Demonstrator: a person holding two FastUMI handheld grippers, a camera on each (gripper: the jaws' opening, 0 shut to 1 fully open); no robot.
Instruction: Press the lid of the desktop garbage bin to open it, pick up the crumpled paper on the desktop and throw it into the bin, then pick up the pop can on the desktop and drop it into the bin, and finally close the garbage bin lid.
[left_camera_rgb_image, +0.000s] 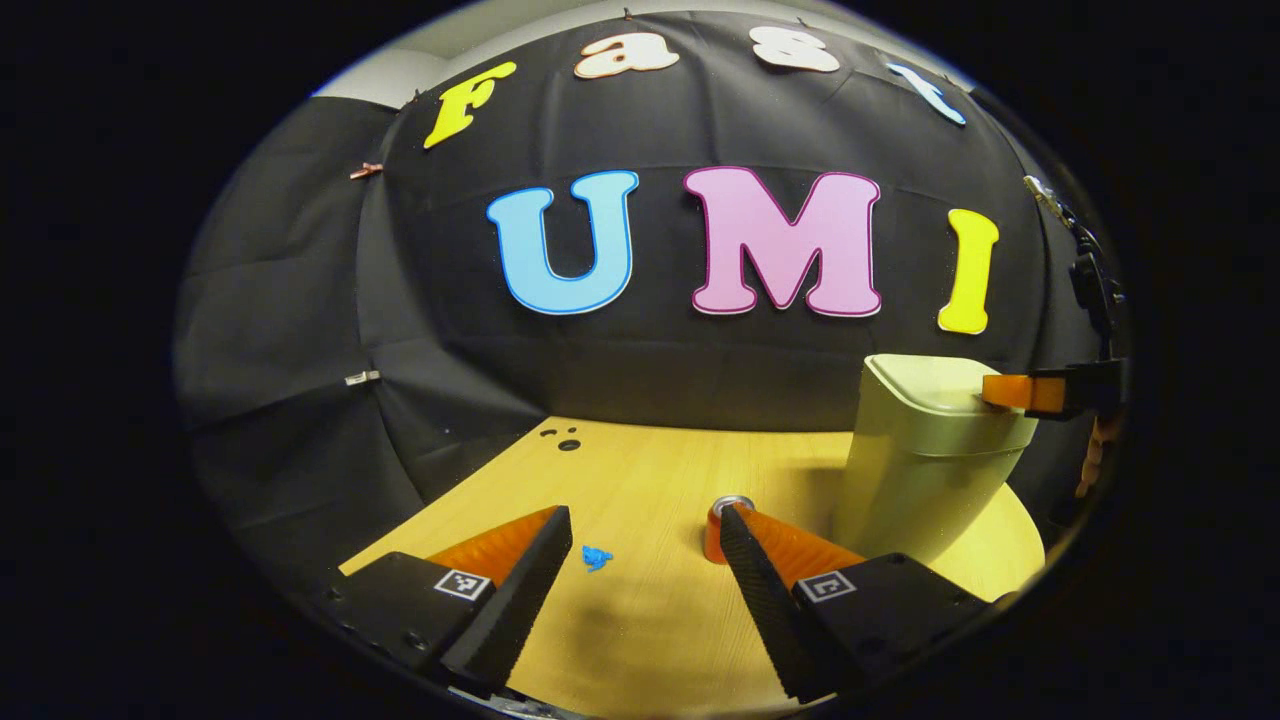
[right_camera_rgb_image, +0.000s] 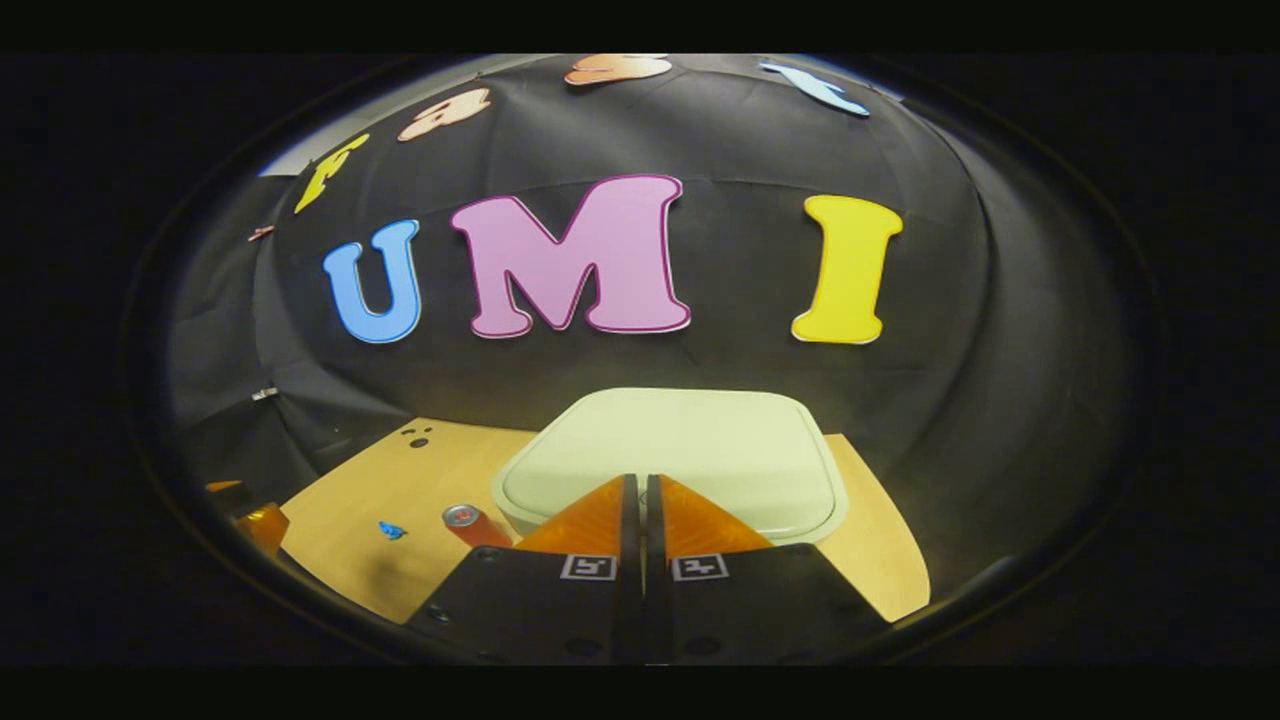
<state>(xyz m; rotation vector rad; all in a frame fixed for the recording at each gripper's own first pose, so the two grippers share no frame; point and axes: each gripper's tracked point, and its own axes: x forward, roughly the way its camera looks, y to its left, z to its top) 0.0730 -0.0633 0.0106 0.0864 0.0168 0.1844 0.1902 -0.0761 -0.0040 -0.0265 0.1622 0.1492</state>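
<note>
Closed jaws of the right gripper (right_camera_rgb_image: 640, 480), holding nothing, rest over the near edge of the bin lid (right_camera_rgb_image: 690, 450), which is still down; the rigid plastic lid should yield to a firm press. The left gripper (left_camera_rgb_image: 640, 540) stands wide open and empty, the pop can (left_camera_rgb_image: 722, 530) just beyond its right finger: light, smooth, dentable, best grasped mid-body.

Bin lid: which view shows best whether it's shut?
The right gripper view: it looks down on the whole bin lid, lying flat and closed, with the shut right claw at its near edge. The left gripper view shows the bin from the side, so only the lid's edge appears, with the right claw on top.
</note>
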